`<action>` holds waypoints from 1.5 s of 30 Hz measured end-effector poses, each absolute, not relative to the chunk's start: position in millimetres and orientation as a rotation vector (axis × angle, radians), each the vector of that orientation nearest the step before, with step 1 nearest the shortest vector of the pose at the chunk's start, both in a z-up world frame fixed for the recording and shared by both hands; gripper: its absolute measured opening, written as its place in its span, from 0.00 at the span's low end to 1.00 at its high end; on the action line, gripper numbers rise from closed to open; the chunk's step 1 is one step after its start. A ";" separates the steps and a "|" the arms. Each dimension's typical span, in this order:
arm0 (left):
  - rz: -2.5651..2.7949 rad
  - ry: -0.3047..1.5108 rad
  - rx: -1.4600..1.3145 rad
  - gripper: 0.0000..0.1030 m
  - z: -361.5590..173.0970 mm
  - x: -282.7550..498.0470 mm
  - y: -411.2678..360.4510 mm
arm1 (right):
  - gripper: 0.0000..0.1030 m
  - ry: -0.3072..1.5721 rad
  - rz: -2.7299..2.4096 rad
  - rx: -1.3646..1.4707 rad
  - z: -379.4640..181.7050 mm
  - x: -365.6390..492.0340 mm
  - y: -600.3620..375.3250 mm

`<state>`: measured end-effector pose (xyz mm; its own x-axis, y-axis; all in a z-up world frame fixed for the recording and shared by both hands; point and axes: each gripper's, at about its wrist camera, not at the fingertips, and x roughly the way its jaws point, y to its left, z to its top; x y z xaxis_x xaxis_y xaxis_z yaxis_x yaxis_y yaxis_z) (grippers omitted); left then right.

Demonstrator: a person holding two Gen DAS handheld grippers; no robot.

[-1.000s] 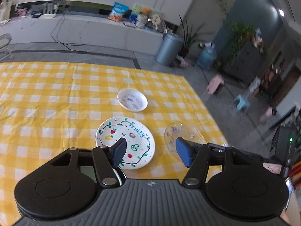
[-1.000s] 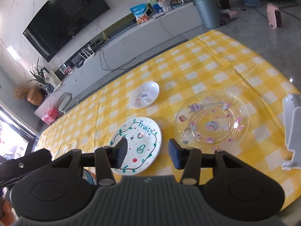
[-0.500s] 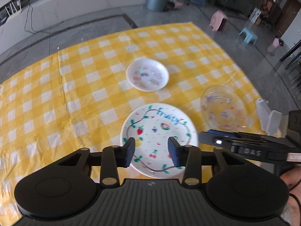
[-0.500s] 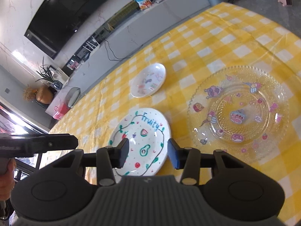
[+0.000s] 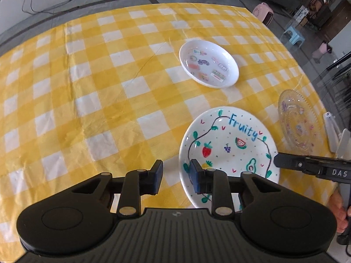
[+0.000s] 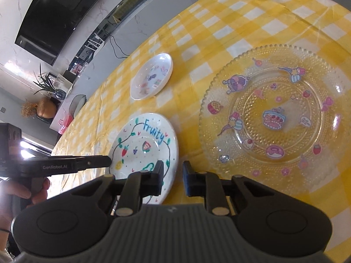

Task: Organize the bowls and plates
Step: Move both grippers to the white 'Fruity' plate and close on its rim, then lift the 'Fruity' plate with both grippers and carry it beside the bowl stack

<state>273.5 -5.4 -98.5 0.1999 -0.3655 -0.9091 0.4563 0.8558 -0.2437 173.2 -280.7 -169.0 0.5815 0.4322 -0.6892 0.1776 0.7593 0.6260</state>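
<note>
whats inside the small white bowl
Only printed pictures on the inner face of the small white bowl; no food or dish in it. The cloth under it is covered.

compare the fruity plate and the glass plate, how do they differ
The fruity plate is opaque white; the glass plate is clear, so the checked cloth shows through. The fruity plate has a smooth rim, drawn fruit and lettering; the glass plate has a beaded rim and cartoon stickers. The glass plate looks wider. Both lie flat and empty.
</note>
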 end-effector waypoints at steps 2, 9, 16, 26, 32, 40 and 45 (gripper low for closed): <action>-0.588 1.250 0.066 0.32 -100.1 275.7 -4.5 | 0.18 0.957 0.166 0.722 -169.0 173.1 -280.5; -0.631 1.288 0.062 0.17 -100.2 280.8 -11.2 | 0.12 0.962 0.171 0.705 -168.0 172.4 -277.4; -0.598 1.286 0.085 0.17 -99.1 277.6 -18.3 | 0.06 0.956 0.172 0.734 -172.2 170.8 -281.1; -0.567 1.226 0.077 0.15 -72.4 262.3 -21.7 | 0.05 0.935 0.168 0.760 -165.7 163.3 -284.9; -0.555 1.203 0.056 0.15 -52.7 248.3 -32.0 | 0.05 0.905 0.154 0.788 -156.7 149.2 -292.9; -0.538 1.164 0.019 0.15 -21.6 212.4 -61.4 | 0.05 0.857 0.124 0.845 -137.4 112.2 -319.6; -0.529 1.166 -0.052 0.15 -11.2 178.9 -78.3 | 0.06 0.847 0.107 0.871 -131.1 86.7 -345.4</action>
